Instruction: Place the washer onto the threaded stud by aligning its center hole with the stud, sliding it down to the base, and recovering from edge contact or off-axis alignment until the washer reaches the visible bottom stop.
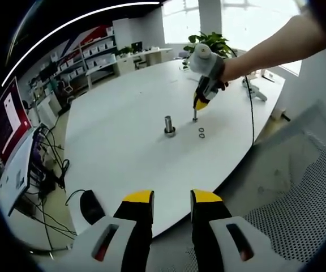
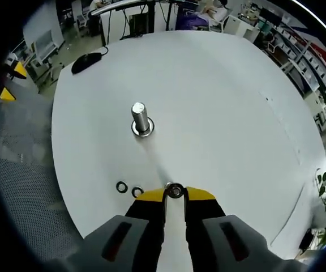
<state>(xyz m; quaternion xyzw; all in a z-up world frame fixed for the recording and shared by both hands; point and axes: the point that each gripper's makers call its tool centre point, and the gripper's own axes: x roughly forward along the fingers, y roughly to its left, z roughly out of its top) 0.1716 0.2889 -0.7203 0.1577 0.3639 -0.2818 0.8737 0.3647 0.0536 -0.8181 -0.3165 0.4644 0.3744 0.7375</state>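
Note:
A steel threaded stud [image 1: 169, 126] [image 2: 141, 118] stands upright on its round base in the middle of the white table [image 1: 123, 113] [image 2: 225, 102]. My right gripper [image 2: 175, 194] is shut on a small washer [image 2: 175, 191] at its yellow tips, low over the table and short of the stud. In the left gripper view that right gripper [image 1: 199, 106] is held by a hand and points down just right of the stud. Two loose washers [image 1: 201, 132] [image 2: 129, 189] lie on the table beside it. My left gripper [image 1: 171, 198] hangs open, with nothing in it, off the table's near edge.
A black mouse [image 1: 91, 207] [image 2: 86, 61] lies near the table edge. A mesh chair [image 1: 304, 209] stands at the right, and a monitor [image 1: 7, 119] with cables at the left. A potted plant [image 1: 208, 42] sits at the far end.

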